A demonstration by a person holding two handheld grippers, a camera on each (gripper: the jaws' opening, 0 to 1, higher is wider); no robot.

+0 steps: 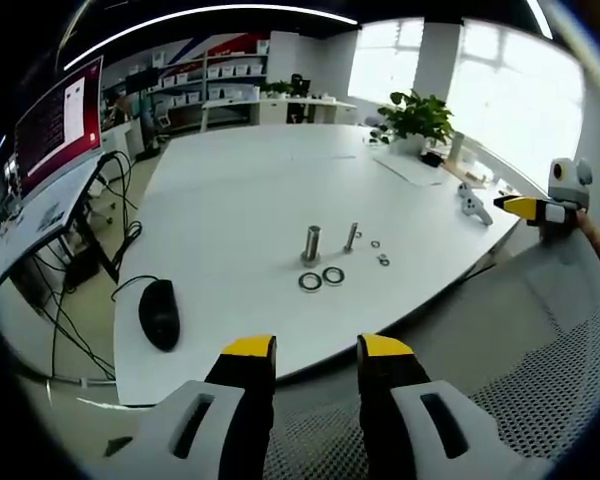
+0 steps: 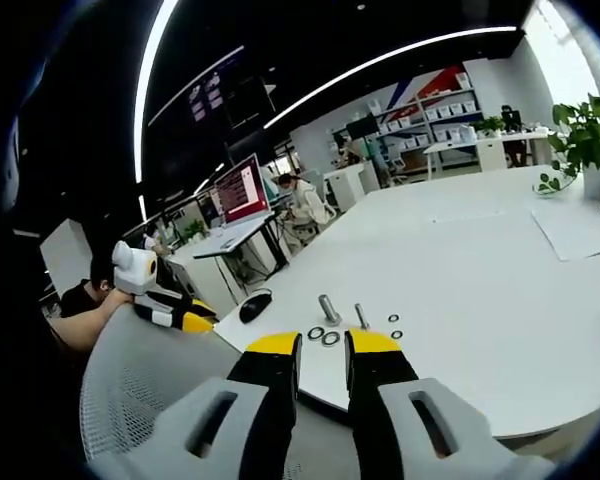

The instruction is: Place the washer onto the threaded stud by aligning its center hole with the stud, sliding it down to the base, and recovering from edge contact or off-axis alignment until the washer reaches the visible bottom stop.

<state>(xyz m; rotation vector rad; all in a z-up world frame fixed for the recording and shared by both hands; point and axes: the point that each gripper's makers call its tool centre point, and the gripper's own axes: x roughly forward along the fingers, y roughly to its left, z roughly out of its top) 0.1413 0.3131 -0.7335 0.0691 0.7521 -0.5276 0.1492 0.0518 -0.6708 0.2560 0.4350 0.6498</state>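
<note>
On the white table (image 1: 240, 190) a thick metal cylinder (image 1: 311, 243) and a thinner threaded stud (image 1: 352, 237) stand upright side by side. Two dark washers (image 1: 310, 282) (image 1: 333, 275) lie flat just in front of them, and two small nuts (image 1: 379, 252) lie to the right. My left gripper (image 1: 317, 350) hovers open and empty, off the table's near edge. My right gripper (image 2: 323, 345) is open and empty too, well short of the stud (image 2: 361, 316) and the washers (image 2: 324, 336). Each gripper appears in the other's view: the right gripper (image 1: 540, 208) and the left gripper (image 2: 165, 305).
A black mouse (image 1: 159, 313) lies left of the parts. A potted plant (image 1: 417, 115), a paper sheet (image 1: 410, 168) and a white tool (image 1: 470, 203) sit on the far right side. A monitor (image 1: 60, 125) stands on a desk at left. Mesh chair backs (image 1: 540, 380) are below both grippers.
</note>
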